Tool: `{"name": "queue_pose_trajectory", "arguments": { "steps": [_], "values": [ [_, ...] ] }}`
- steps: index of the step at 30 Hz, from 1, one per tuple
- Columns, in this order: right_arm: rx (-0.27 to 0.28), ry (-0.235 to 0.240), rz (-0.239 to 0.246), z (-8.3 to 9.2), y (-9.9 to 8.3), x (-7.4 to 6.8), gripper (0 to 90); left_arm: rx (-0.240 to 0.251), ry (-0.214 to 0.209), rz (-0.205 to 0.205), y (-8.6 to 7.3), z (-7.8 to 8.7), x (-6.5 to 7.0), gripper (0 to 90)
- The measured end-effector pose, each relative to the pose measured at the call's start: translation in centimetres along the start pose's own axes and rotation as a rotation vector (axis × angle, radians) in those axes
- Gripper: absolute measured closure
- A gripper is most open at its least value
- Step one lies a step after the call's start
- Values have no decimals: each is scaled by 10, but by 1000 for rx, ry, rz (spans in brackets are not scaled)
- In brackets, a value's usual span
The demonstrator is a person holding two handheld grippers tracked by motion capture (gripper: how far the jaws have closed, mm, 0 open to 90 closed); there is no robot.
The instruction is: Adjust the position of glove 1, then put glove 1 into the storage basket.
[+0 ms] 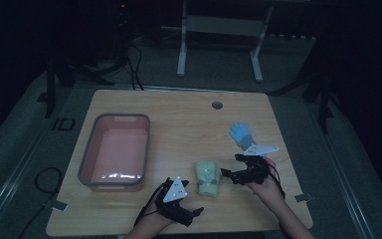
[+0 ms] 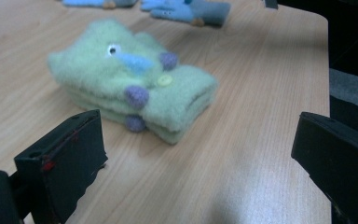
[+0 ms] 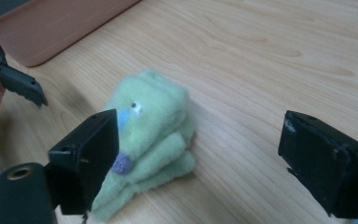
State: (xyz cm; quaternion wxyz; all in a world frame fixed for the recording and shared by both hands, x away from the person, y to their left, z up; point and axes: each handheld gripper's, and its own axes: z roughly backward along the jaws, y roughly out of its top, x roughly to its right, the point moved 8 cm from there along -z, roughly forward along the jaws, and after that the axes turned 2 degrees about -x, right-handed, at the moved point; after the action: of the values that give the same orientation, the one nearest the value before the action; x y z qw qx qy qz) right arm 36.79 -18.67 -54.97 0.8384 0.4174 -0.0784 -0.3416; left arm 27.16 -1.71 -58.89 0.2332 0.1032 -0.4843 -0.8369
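Observation:
A folded pale-green fleece glove (image 1: 208, 178) with an eye, a blue beak and purple dots lies on the wooden table (image 1: 179, 119). My left gripper (image 1: 191, 199) sits just to its lower left, open, with the green glove (image 2: 121, 79) ahead of its spread jaws (image 2: 200, 154). From the right, my right gripper (image 1: 231, 167) faces the green glove (image 3: 154, 121), open (image 3: 200, 158) and holding nothing. One of its jaws stands close in front of the glove's edge. A blue glove (image 1: 241, 133) lies flat behind the right hand.
A pink bin (image 1: 114, 149) with a grey rim stands empty on the left half of the table. A round cable hole (image 1: 217, 105) is near the far edge. In the left gripper view the blue glove (image 2: 191, 9) lies near the table's right edge.

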Motion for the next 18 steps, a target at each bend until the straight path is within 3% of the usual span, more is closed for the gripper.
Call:
{"name": "queue_pose_trajectory", "arguments": {
  "steps": [4,10,13,16,18],
  "values": [
    [9,13,30,-1,1,-2,156,12,-26,-10,4,0,-4,37],
    [19,1,31,-5,8,4,330,-6,-50,-119,9,-9,0,90],
    [20,31,8,-10,11,4,403,-25,-74,-150,10,-17,2,150],
    [9,53,9,-16,12,1,411,-60,-86,-154,10,-24,1,181],
    [5,70,-10,-21,13,0,409,-63,-81,-181,11,-27,2,231]
  ]
}}
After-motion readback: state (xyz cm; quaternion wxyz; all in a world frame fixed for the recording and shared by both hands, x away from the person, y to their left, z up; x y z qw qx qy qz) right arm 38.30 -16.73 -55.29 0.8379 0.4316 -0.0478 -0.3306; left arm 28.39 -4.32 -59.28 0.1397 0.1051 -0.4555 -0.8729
